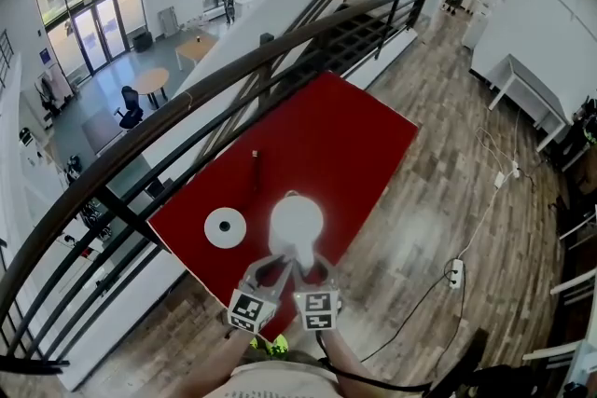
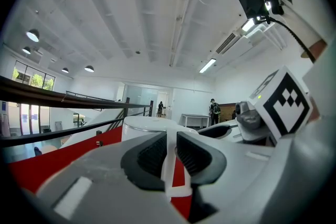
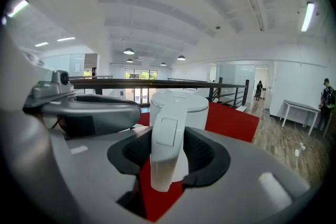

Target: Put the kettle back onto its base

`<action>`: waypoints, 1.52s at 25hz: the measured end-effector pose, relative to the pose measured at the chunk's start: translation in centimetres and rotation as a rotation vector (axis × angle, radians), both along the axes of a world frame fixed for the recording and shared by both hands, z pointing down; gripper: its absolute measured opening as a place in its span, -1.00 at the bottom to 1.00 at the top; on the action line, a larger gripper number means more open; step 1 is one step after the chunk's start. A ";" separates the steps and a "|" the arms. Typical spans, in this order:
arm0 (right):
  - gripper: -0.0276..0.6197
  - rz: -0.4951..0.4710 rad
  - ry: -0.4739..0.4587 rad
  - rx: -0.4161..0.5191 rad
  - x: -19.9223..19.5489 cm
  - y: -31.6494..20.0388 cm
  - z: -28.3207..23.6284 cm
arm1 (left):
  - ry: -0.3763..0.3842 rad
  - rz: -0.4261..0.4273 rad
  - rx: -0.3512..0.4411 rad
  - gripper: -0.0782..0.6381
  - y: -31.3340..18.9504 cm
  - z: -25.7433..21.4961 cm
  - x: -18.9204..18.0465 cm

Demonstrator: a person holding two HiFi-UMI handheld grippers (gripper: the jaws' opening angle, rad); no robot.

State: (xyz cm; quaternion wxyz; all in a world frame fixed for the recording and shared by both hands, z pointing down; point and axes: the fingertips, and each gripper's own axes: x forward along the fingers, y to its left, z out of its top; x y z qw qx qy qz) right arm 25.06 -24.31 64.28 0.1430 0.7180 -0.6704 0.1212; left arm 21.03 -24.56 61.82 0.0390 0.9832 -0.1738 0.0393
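Left gripper (image 1: 272,268): jaws nearly together, clamped on the thin lower strip of the handle (image 2: 170,165) of the white plastic electric kettle (image 1: 296,221). Right gripper (image 1: 314,268): jaws spread wide, straddling the broad upper part of the handle, pads not pressed on it. The kettle is upright, lid closed, over the red rectangular table (image 1: 359,135), just right of the round white base (image 1: 225,227) and apart from it. The jaws hide the kettle's foot, so contact with the table cannot be told.
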 end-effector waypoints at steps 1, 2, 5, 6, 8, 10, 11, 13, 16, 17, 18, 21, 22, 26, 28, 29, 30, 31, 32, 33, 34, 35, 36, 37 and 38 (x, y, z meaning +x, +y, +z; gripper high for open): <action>-0.35 0.002 -0.012 -0.001 0.1 -0.2 0.2 | -0.001 -0.001 0.000 -0.63 -0.1 0.1 0.0; -0.35 -0.002 -0.017 -0.016 0.2 -0.5 0.6 | -0.001 -0.002 -0.001 -0.64 -0.2 0.1 -0.1; -0.35 -0.024 0.013 -0.095 0.2 -1.6 2.1 | 0.000 -0.009 -0.013 -0.64 -0.2 0.1 -0.2; -0.36 -0.019 0.019 -0.098 0.3 -1.6 2.2 | -0.001 -0.009 -0.016 -0.64 -0.1 0.1 -0.1; -0.44 -0.004 0.009 -0.082 0.6 -1.6 2.0 | -0.002 -0.008 -0.019 -0.64 0.0 0.1 -0.2; -0.45 0.002 -0.009 -0.068 0.7 -1.6 1.9 | -0.003 -0.010 -0.019 -0.64 -0.2 0.2 -0.2; -0.46 0.004 -0.018 -0.064 0.7 -1.6 1.8 | -0.004 -0.010 -0.019 -0.64 -0.2 0.2 -0.2; -0.47 0.008 -0.036 -0.055 0.8 -1.5 1.9 | -0.008 -0.009 -0.019 -0.64 -0.3 0.3 -0.1; -0.49 0.006 -0.060 -0.045 0.9 -1.6 1.8 | -0.009 -0.009 -0.019 -0.65 -0.5 0.2 0.1; -0.49 0.004 -0.067 -0.042 0.9 -1.6 1.8 | -0.008 -0.009 -0.019 -0.66 -0.6 0.2 0.2; -0.50 0.003 -0.074 -0.041 0.9 -1.6 1.7 | -0.008 -0.010 -0.019 -0.67 -0.6 0.1 0.2; -0.50 0.004 -0.086 -0.037 0.9 -1.4 1.7 | -0.011 -0.008 -0.018 -0.67 -0.5 0.1 0.1; -0.50 0.006 -0.089 -0.034 0.9 -1.3 1.7 | -0.010 -0.007 -0.017 -0.67 -0.4 0.0 0.0; -0.51 0.018 -0.113 0.007 1.1 -1.2 1.3 | -0.010 -0.013 -0.014 -0.67 -0.6 -0.1 -0.5; -0.51 0.024 -0.125 0.016 1.2 -1.1 0.9 | -0.011 -0.020 -0.012 -0.67 -0.7 -0.2 -0.7; -0.51 0.028 -0.129 0.022 1.3 -1.1 0.7 | -0.011 -0.023 -0.011 -0.67 -0.7 -0.3 -0.8; -0.51 0.035 -0.134 0.033 1.3 -1.0 0.4 | -0.010 -0.025 -0.011 -0.67 -0.7 -0.4 -0.9; -0.51 0.043 -0.141 0.045 1.4 -0.9 0.0 | -0.010 -0.026 -0.010 -0.67 -0.7 -0.5 -1.0; -0.51 0.051 -0.150 0.057 1.5 -0.9 -0.4 | -0.010 -0.028 -0.009 -0.67 -0.7 -0.5 -1.1; -0.52 0.058 -0.159 0.069 1.7 -0.9 -0.7 | -0.011 -0.031 -0.008 -0.67 -0.8 -0.6 -1.3; -0.52 0.061 -0.166 0.077 1.8 -0.9 -1.0 | -0.012 -0.034 -0.007 -0.68 -0.8 -0.6 -1.4; -0.52 0.060 -0.170 0.081 1.9 -0.9 -1.1 | -0.012 -0.038 -0.006 -0.68 -0.9 -0.6 -1.6; -0.52 0.056 -0.172 0.082 1.9 -1.0 -1.3 | -0.012 -0.042 -0.006 -0.68 -1.0 -0.6 -1.7; -0.52 0.053 -0.172 0.081 1.9 -0.9 -1.4 | -0.011 -0.044 -0.005 -0.68 -1.0 -0.7 -1.8; -0.52 0.052 -0.172 0.080 1.9 -0.9 -1.6 | -0.010 -0.045 -0.004 -0.68 -1.0 -0.7 -1.9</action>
